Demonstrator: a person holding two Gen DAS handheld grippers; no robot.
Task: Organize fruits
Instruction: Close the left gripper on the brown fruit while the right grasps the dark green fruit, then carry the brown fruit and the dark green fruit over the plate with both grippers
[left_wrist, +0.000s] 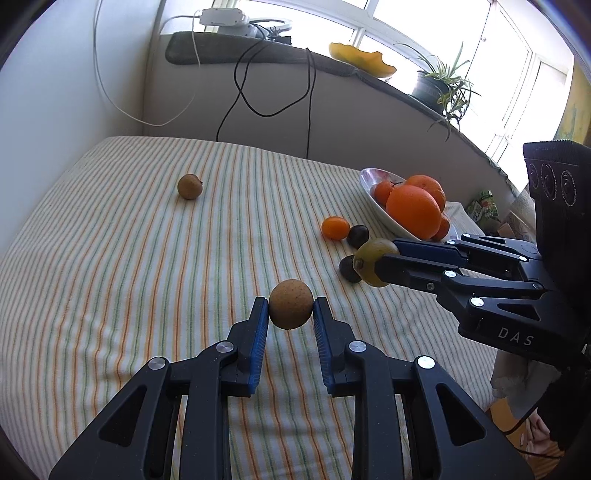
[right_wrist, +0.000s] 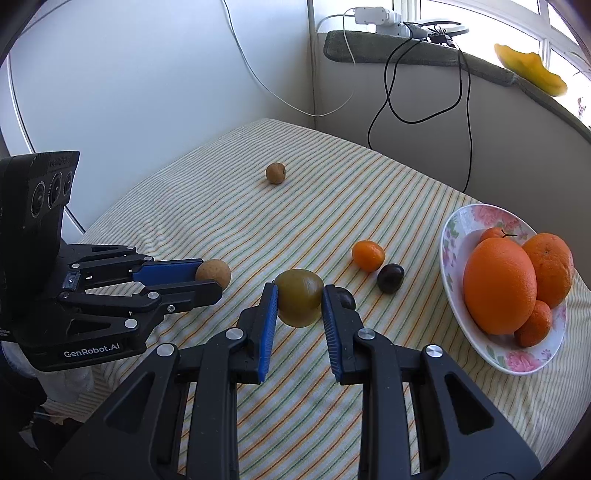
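Two grippers clamp fruit: left gripper (left_wrist: 291, 308) a speckled brown ball (left_wrist: 291, 303), right gripper (right_wrist: 299, 300) an olive-green fruit (right_wrist: 299, 297).

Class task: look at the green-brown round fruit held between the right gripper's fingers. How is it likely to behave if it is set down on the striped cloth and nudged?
The green-brown fruit looks near-spherical, so it would probably roll. Its skin seems smooth, so it may slip between the right gripper pads. The striped cloth looks soft, likely slowing a roll.
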